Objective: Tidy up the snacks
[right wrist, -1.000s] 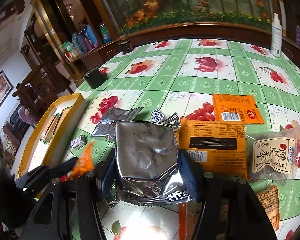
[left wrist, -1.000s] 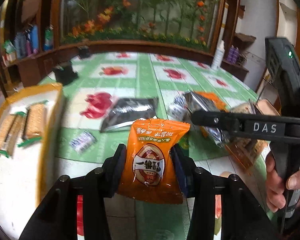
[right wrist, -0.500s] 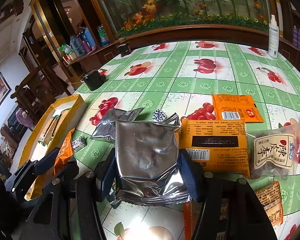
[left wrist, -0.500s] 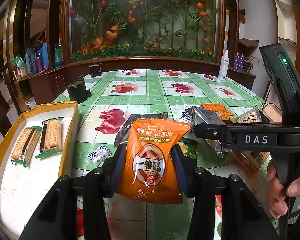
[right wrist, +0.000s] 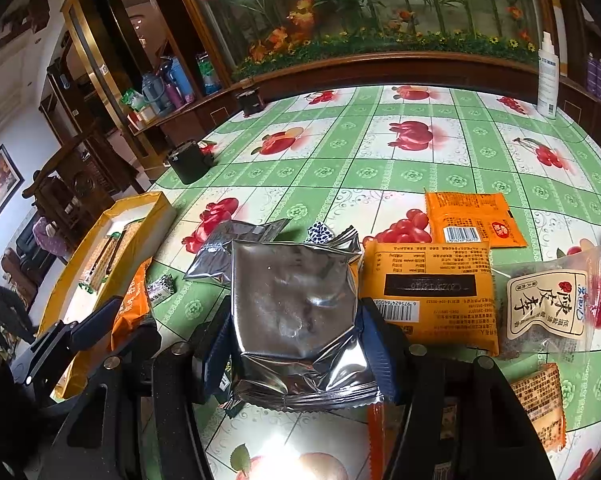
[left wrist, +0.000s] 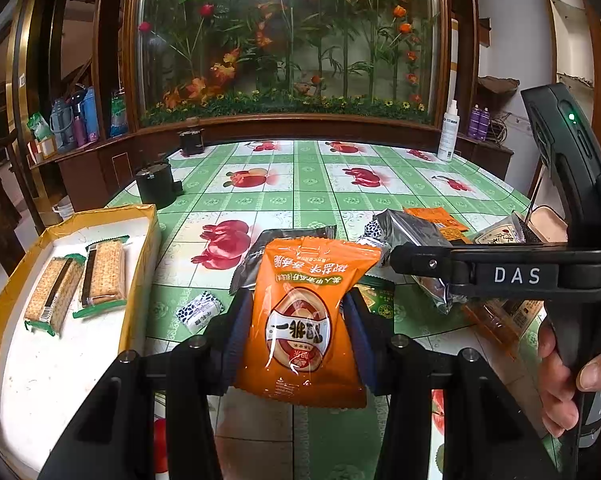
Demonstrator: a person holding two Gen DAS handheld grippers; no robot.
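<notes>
My left gripper (left wrist: pixel 296 334) is shut on an orange snack packet (left wrist: pixel 304 320), held above the table near the yellow-edged white tray (left wrist: pixel 4 292). Two cracker packs (left wrist: pixel 76 280) lie in that tray. My right gripper (right wrist: pixel 298 350) is shut on a silver foil pack (right wrist: pixel 296 316), lifted over the snack pile. From the right wrist, the left gripper (right wrist: pixel 88 328) with its orange packet (right wrist: pixel 130 304) sits low at the left beside the tray (right wrist: pixel 140 204). In the left wrist view the right gripper (left wrist: pixel 416 258) reaches in from the right with the foil pack (left wrist: pixel 416 240).
Loose snacks lie on the green fruit-pattern tablecloth (right wrist: pixel 380 168): a large orange pack (right wrist: pixel 428 292), a smaller orange sachet (right wrist: pixel 472 220), a clear plum bag (right wrist: pixel 548 304), a second silver pack (right wrist: pixel 236 248), small wrapped candies (left wrist: pixel 199 312). A black cup (right wrist: pixel 188 160) and spray bottle (right wrist: pixel 548 76) stand farther back.
The left gripper has tilted upward with the orange packet, bringing more of the flower window into its view. The right gripper and its foil pack have stayed still.
</notes>
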